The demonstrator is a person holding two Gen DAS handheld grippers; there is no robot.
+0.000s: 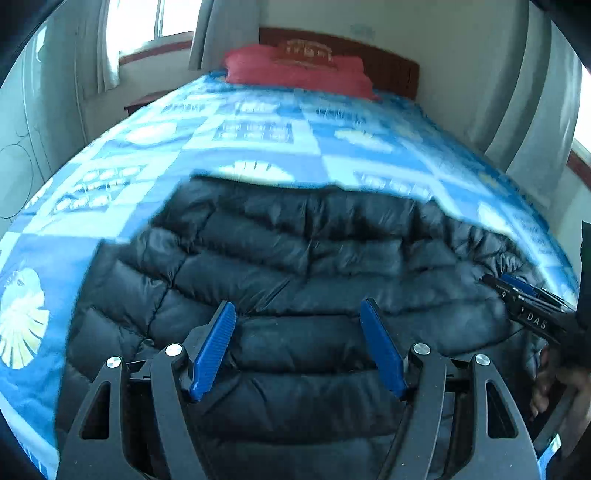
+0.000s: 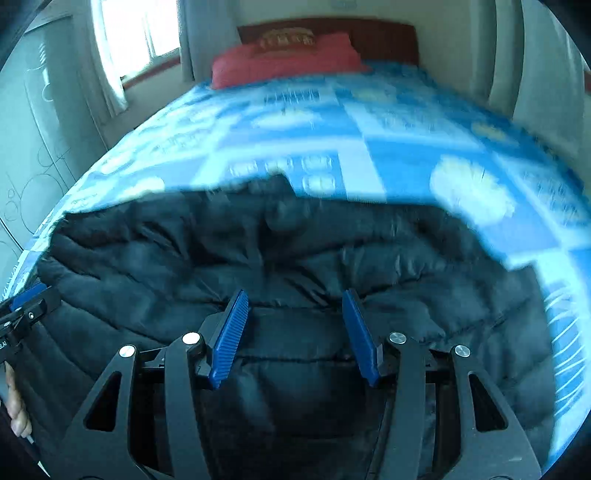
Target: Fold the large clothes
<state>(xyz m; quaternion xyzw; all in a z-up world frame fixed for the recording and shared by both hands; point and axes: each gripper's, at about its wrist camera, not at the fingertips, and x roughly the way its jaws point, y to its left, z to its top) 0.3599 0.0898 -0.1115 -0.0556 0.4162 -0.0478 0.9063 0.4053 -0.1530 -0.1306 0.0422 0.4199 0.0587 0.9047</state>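
A black quilted down jacket (image 1: 295, 240) lies spread across the near end of a bed, filling the lower half of both wrist views (image 2: 184, 258). My left gripper (image 1: 297, 304) hovers just above its puffy panels, blue pads wide apart, nothing pinched between them. My right gripper (image 2: 295, 293) hangs over the jacket's right part, jaws somewhat narrower but still apart, with fabric below the pads and not pressed. Each gripper shows at the edge of the other's view: the right gripper (image 1: 506, 286) at the jacket's right side, the left gripper (image 2: 29, 299) at its left side.
The bed wears a blue and white patterned spread (image 1: 258, 129). A red pillow (image 1: 295, 70) lies by the dark wooden headboard (image 1: 391, 70) at the far end. Curtains (image 1: 218, 33) and a bright window (image 1: 147, 18) stand at the back left. A hand (image 2: 14, 402) shows at the left edge.
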